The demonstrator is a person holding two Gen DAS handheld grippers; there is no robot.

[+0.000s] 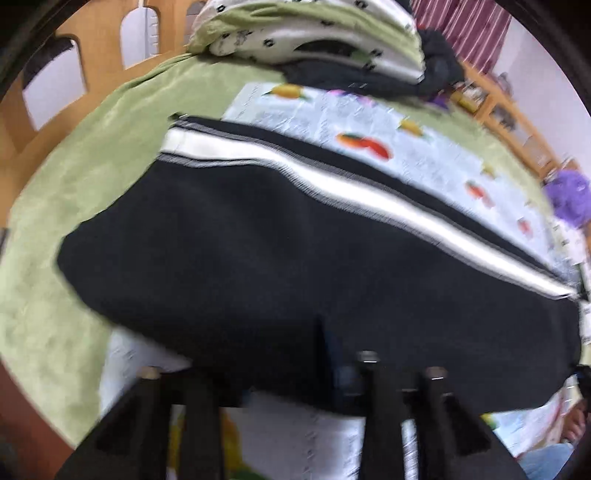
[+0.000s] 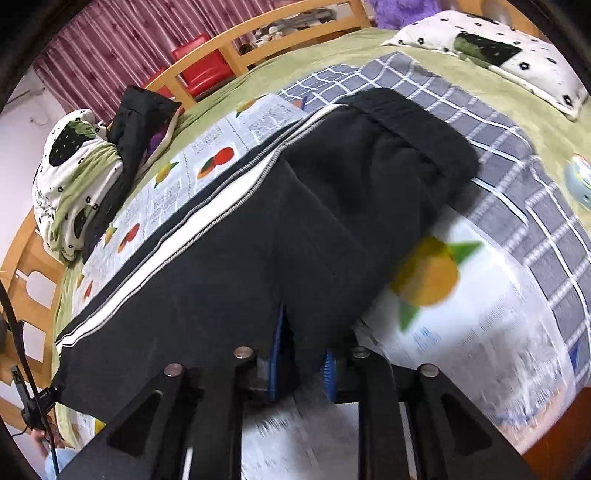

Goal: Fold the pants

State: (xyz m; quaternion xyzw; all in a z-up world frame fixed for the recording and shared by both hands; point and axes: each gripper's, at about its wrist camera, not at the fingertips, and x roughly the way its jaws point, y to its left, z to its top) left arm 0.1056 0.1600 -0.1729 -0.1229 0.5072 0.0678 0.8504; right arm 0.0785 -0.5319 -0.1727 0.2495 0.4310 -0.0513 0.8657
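The pants [image 2: 236,236] before you are of thick, matte black knit with a white side stripe [image 2: 207,206] edged in grey ribbing; they lie folded lengthwise, a long dark band across a glossy fruit-printed sheet [image 2: 480,332], which rests on a grey checked blanket [image 2: 535,206] over a soft green bedspread [image 1: 74,192]; the elastic waistband [image 2: 413,122] forms a rounded roll at the far end. Your right gripper [image 2: 303,363] stands narrow, its blue pads [image 2: 330,373] pinching a fold of the near edge of the black cloth between them. Your left gripper [image 1: 343,365] is blurred and dark against the same hem; its jaws look partly apart with cloth lying at them, but you cannot tell whether they press on it. A flower-printed pillow [image 2: 517,59] lies beyond, beside a wooden bed frame [image 2: 258,33].
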